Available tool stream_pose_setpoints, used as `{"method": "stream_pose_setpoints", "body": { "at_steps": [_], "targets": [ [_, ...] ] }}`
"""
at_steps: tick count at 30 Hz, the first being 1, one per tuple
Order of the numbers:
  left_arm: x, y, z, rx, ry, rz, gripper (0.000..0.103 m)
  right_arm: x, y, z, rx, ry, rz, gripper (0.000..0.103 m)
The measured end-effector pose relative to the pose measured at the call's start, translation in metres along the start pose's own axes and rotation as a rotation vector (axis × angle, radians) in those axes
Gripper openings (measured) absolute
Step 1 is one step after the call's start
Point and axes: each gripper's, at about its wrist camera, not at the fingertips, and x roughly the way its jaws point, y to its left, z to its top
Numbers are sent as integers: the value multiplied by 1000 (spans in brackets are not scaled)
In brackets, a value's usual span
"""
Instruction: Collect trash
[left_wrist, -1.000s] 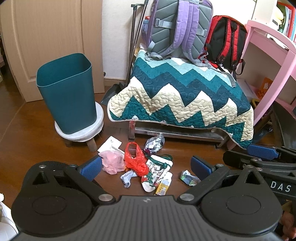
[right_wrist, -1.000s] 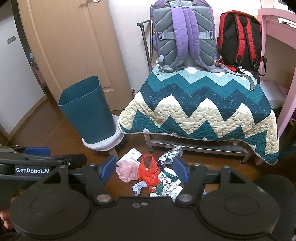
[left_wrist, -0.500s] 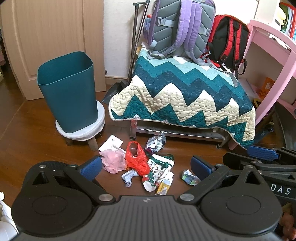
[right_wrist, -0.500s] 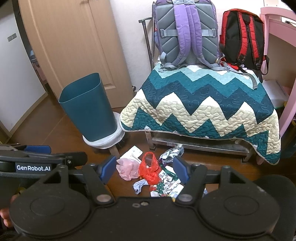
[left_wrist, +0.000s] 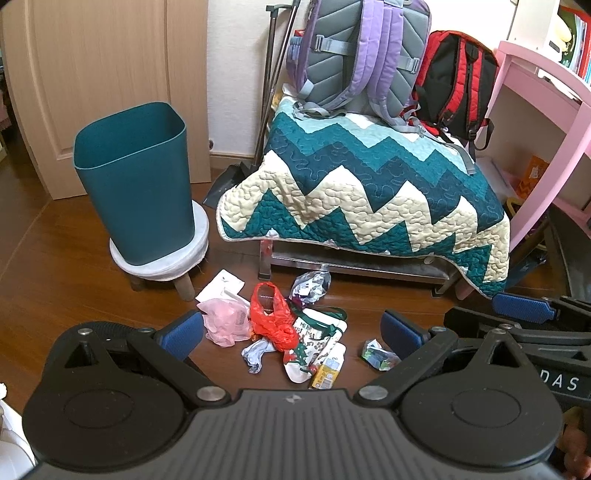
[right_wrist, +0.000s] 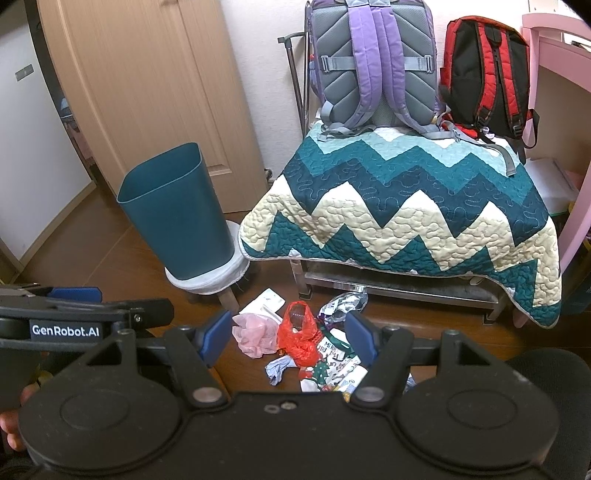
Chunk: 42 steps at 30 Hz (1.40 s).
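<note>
A pile of trash lies on the wooden floor: a red plastic bag (left_wrist: 271, 317), a pink bag (left_wrist: 225, 321), a white paper (left_wrist: 219, 286), a silver foil wrapper (left_wrist: 310, 286), a Christmas sock (left_wrist: 314, 339), a small carton (left_wrist: 327, 371) and a crumpled clear wrapper (left_wrist: 376, 354). A teal bin (left_wrist: 135, 181) stands on a low white stool (left_wrist: 162, 258) to the left. My left gripper (left_wrist: 291, 330) is open and empty above the pile. My right gripper (right_wrist: 290, 336) is open and empty over the same pile, with the red bag (right_wrist: 297, 332) between its fingers in view.
A bench under a zigzag quilt (left_wrist: 369, 192) carries a purple backpack (left_wrist: 354, 55) and a red-black backpack (left_wrist: 456, 77). A pink desk (left_wrist: 543, 122) stands at the right. A wooden door (left_wrist: 96, 74) is behind the bin. A dustpan (left_wrist: 229, 181) leans by the wall.
Both grippers have pulled back and up a little, so the trash pile sits slightly farther away. Both stay open and nothing on the floor has moved.
</note>
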Motion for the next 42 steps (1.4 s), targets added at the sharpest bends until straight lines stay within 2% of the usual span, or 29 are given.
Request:
{"method": "stream_pose_setpoints", "body": {
  "at_steps": [10, 13, 16, 20, 26, 34, 38, 42],
  "targets": [
    [12, -1, 4, 8, 10, -13, 103, 15, -8, -1, -6, 17, 24, 67],
    [23, 0, 8, 15, 2, -21, 103, 29, -15, 2, -14, 11, 36, 67],
    [41, 1, 16, 31, 7, 9, 103, 51, -29, 8, 2, 29, 36, 67],
    [79, 15, 30, 2, 46, 29, 103, 87, -59, 18, 19, 47, -4, 67],
    [146, 43, 48, -44, 103, 72, 103, 144, -113, 27, 132, 132, -62, 67],
    [249, 49, 56, -71, 259, 75, 103, 233, -147, 28, 201, 261, -83, 67],
    [305, 33, 47, -19, 350, 65, 103, 283, -169, 16, 239, 352, -119, 67],
    [358, 23, 32, 3, 454, 35, 102, 330, -191, -17, 241, 490, -198, 67]
  ]
}}
